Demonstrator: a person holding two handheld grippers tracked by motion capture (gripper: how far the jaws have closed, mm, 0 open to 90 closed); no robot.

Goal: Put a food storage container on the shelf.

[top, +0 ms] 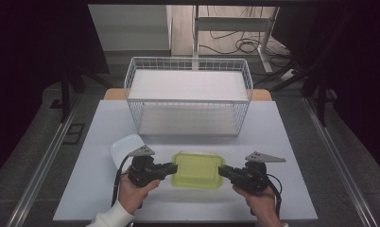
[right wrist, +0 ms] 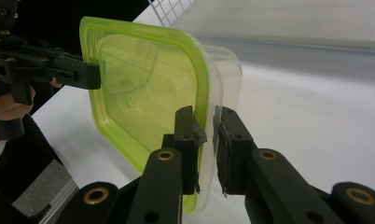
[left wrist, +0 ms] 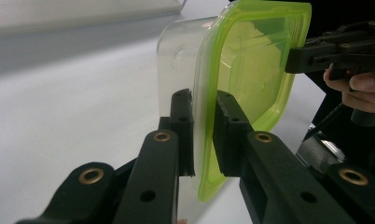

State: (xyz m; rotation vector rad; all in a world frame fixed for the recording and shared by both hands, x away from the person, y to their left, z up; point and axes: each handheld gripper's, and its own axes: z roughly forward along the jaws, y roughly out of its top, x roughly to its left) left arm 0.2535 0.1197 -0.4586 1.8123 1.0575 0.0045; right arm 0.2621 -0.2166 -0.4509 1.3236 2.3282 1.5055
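Gripping opposite rims, your left gripper (top: 173, 169) and right gripper (top: 222, 171) each have their jaws closed on the container (top: 198, 170); it's a clear rectangular tub with a translucent lime-green lid; you hold it just above the table (top: 282, 142), in front of the wire basket (top: 188, 97).

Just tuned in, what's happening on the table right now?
A person has a clear container with a green lid pinched from both ends: the left gripper is clamped on its left rim and the right gripper on its right rim. It sits between the two hands near the front of the white table. A white wire basket stands behind it toward the far edge, and a white bowl-like dish lies just beyond the left gripper.
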